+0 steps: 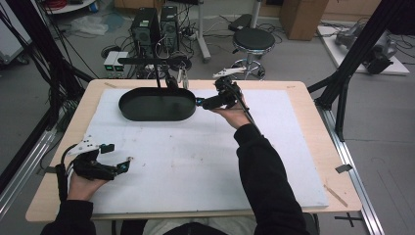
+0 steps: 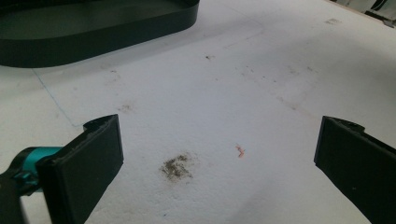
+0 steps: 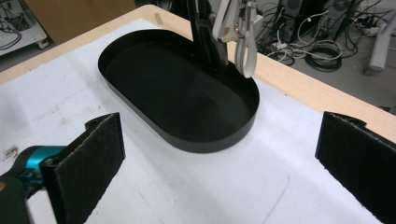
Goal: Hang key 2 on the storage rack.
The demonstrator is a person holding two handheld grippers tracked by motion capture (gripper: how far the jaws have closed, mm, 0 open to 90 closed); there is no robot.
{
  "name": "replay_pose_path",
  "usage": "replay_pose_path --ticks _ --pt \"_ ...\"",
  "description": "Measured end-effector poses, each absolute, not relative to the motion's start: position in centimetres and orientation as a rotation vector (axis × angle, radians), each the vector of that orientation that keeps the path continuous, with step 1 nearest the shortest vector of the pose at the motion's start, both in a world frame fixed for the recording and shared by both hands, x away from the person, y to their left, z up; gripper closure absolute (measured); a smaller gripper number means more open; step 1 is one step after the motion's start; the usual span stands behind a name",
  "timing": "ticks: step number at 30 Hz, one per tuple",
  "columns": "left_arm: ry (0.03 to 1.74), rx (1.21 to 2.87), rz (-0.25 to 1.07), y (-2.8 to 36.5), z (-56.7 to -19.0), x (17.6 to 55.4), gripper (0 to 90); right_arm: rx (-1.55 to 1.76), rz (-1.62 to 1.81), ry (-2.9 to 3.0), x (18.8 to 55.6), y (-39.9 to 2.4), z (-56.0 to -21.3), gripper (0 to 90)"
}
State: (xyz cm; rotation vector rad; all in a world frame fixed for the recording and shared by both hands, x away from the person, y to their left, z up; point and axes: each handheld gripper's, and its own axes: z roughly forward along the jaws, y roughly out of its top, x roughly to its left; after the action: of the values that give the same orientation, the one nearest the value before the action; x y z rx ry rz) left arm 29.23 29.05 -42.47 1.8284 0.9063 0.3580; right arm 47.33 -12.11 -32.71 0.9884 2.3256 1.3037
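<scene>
**Item record: one oval tray, two grippers, both with nothing in their grasp**

Containers, count one: a black oval tray point(image 1: 156, 105) is lying on the white mat point(image 1: 205, 161), toward the far edge of the table point(image 1: 313, 127). In the right gripper view its floor is showing bare and dark, with nothing lying in it.

Grippers, count two. The right gripper point(image 1: 199, 102) is hovering just beside the tray's right end, pointing at it; its jaws are standing wide apart and gripping nothing. Seen along those jaws, the tray point(image 3: 182, 93) is sitting just ahead, between them and slightly to the left. The left gripper point(image 1: 118, 156) is resting near the person's edge of the mat, well apart from the tray; its jaws are likewise standing wide, holding nothing. Ahead of it and to the left, the tray's wall point(image 2: 93, 44) is showing at the top of its own view.

Beyond the tray, count one: a black stand point(image 3: 205, 37) is rising at its far rim, with pale clips point(image 3: 238, 32) hanging from it.

Marks between the left jaws: one dark smudge point(image 2: 176, 166) and one small orange fleck point(image 2: 240, 150).
</scene>
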Motion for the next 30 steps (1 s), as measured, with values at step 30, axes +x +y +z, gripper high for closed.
replay_pose_path --ticks 30 --pt "0.906 1.818 0.35 28.8 -42.3 29.3 1.7 1.089 1.389 2.22 40.2 -21.1 -36.3 0.7"
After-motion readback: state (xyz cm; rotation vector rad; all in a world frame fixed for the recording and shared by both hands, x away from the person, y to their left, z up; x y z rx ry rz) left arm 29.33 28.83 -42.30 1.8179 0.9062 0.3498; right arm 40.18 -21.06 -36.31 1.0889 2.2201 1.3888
